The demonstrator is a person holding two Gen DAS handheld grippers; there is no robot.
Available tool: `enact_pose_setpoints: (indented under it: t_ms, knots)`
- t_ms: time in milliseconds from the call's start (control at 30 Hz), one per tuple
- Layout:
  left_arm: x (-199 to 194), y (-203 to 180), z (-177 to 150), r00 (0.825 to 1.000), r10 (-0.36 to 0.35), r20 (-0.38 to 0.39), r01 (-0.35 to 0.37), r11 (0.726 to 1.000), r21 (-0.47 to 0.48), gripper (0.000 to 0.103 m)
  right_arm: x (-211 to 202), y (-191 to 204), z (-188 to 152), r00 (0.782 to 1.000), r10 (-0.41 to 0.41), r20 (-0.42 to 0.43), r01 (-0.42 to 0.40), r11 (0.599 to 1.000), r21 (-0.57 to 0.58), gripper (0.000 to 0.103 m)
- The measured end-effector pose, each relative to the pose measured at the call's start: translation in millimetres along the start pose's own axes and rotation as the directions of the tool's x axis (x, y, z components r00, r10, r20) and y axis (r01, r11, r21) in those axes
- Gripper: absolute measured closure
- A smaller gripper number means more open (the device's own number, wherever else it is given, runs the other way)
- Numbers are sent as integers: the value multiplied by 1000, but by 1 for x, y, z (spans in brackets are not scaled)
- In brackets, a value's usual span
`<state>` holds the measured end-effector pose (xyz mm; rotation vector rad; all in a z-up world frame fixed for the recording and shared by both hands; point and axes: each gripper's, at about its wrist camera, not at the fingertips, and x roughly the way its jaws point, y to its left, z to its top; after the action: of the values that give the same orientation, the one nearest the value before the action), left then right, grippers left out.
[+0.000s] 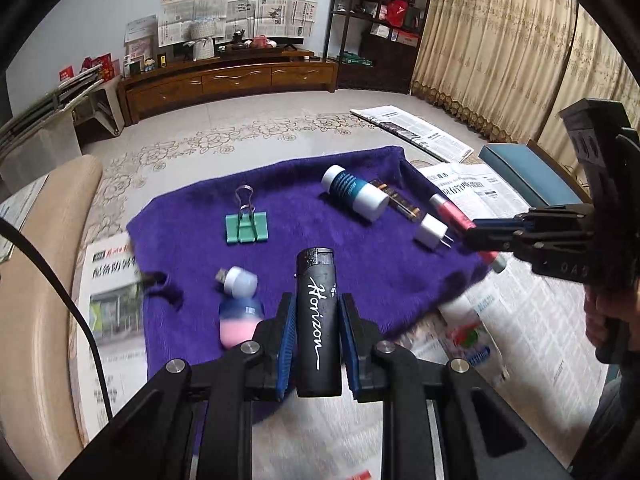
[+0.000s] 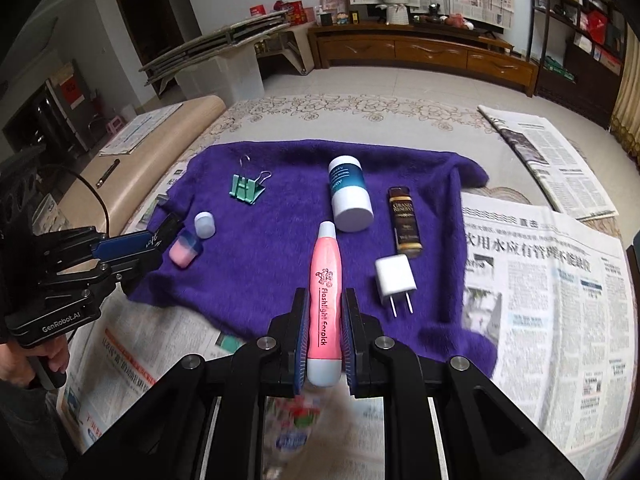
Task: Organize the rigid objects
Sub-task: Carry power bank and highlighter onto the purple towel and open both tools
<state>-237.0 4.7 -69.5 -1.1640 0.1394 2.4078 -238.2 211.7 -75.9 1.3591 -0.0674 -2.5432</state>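
A purple cloth point(image 1: 280, 200) point(image 2: 280, 184) lies on newspapers. My left gripper point(image 1: 317, 304) point(image 2: 166, 236) is shut on a black "Horizon" lighter point(image 1: 318, 328), held above the cloth's near-left part. My right gripper point(image 2: 326, 296) point(image 1: 472, 236) is shut on a pink flashlight earpick point(image 2: 326, 276) point(image 1: 450, 210) over the near-right edge. On the cloth rest a green binder clip point(image 1: 246, 228) point(image 2: 248, 188), a white-and-teal bottle point(image 1: 356, 192) point(image 2: 348, 196), a brown lighter-like bar point(image 1: 396, 198) point(image 2: 406, 224), a white charger plug point(image 1: 430, 232) point(image 2: 394, 276), and a pink-blue capsule point(image 1: 240, 320) point(image 2: 185, 250) with its cap point(image 1: 240, 280) point(image 2: 205, 224) beside it.
Newspapers point(image 2: 540, 280) cover the surface around the cloth. A beige padded bench point(image 1: 36, 280) runs along the left, a teal cushion point(image 1: 520, 172) sits at the right. A blurred plastic packet point(image 2: 296, 428) lies below the right gripper. A hand point(image 2: 48, 360) grips the left tool.
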Motion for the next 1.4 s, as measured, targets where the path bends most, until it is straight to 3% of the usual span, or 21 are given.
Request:
enact_pose_setpoints:
  t_ms: [233, 600, 1067, 1133, 1233, 1267, 1400]
  knots:
    - [29, 4, 18, 1000, 0, -21, 0, 1000, -5, 82, 36, -2, 10, 999, 2, -51, -3, 1000, -19, 87]
    - [77, -3, 20, 994, 3, -110, -1, 1000, 20, 82, 66, 1, 10, 994, 0, -113, -9, 997, -74, 87]
    - [91, -7, 9, 987, 30, -159, -14, 995, 100, 81, 76, -2, 8, 991, 16, -132, -37, 987, -159, 86]
    - [91, -11, 10, 986, 37, -165, -16, 992, 126, 78, 76, -1, 8, 990, 30, -137, -56, 981, -184, 82]
    - [92, -14, 8, 984, 32, -176, -6, 989, 147, 56, 75, 0, 8, 981, 95, -167, -128, 972, -199, 58]
    - [92, -15, 8, 984, 37, -177, -10, 988, 152, 50, 75, 1, 8, 981, 97, -170, -131, 970, -204, 56]
    - [89, -10, 7, 986, 20, -165, 0, 993, 120, 50, 70, -2, 9, 980, 94, -175, -126, 975, -182, 56]
